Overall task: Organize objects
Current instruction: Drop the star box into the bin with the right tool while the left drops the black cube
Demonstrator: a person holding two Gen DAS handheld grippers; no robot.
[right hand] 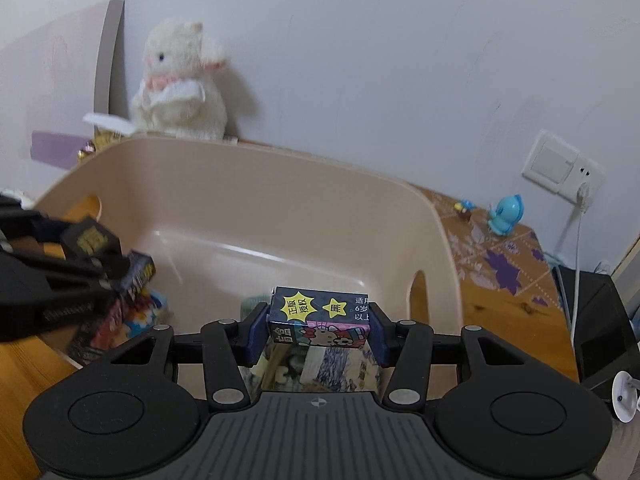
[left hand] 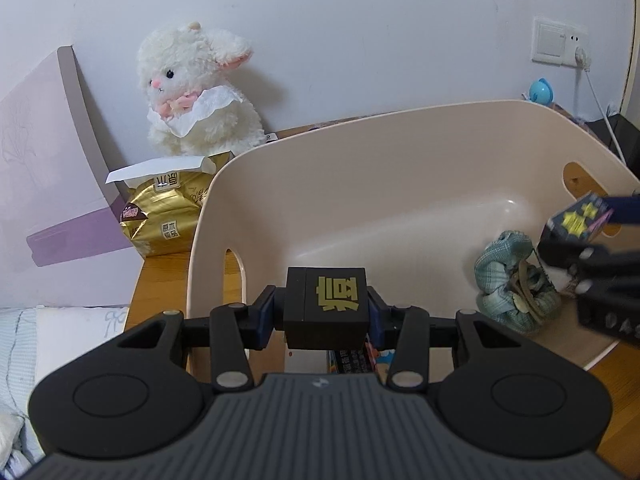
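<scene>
Left wrist view: the left gripper (left hand: 326, 312) squeezes a small black box with gold writing (left hand: 326, 308) at the frame's middle, over the cream plastic bin (left hand: 360, 184). The right gripper (right hand: 320, 330) grips a dark blue cartoon box (right hand: 320, 314) there too, likely to drop both in.

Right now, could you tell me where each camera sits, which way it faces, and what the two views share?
Left wrist: rides the left gripper, facing the beige bin and wall; its fingers clamp a black box.
Right wrist: rides the right gripper, facing the same bin; its fingers clamp a starred blue box.
Shared: the bin, the plush rabbit, the wall socket, and each sees the other gripper.
</scene>
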